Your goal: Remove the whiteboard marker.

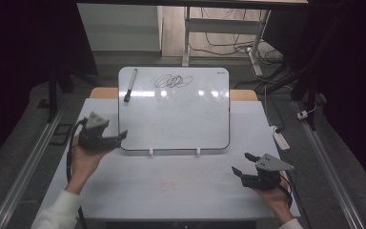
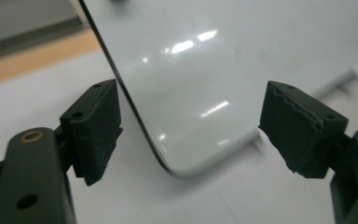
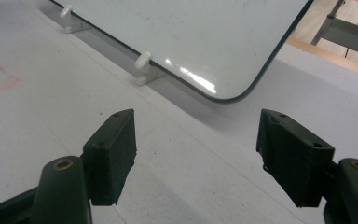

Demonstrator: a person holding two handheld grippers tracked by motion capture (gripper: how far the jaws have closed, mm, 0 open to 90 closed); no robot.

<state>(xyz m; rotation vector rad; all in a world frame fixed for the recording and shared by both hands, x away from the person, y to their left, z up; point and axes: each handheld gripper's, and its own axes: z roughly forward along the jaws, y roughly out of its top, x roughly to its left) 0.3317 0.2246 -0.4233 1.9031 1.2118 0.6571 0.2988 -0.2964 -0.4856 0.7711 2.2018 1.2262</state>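
Overhead light falls bright on the whiteboard (image 1: 174, 112), throwing glare spots across its glossy face, while the surroundings beyond it sink into darkness. In the left gripper view its far edge blurs.

Left gripper (image 1: 122, 136) raised in the left hand (image 1: 83, 160), jaws wide — right gripper (image 1: 242, 165) low, jaws wide

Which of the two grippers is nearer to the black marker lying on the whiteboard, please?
Left. The left gripper sits at the whiteboard's left edge, below the marker; the right gripper rests off its lower right corner.
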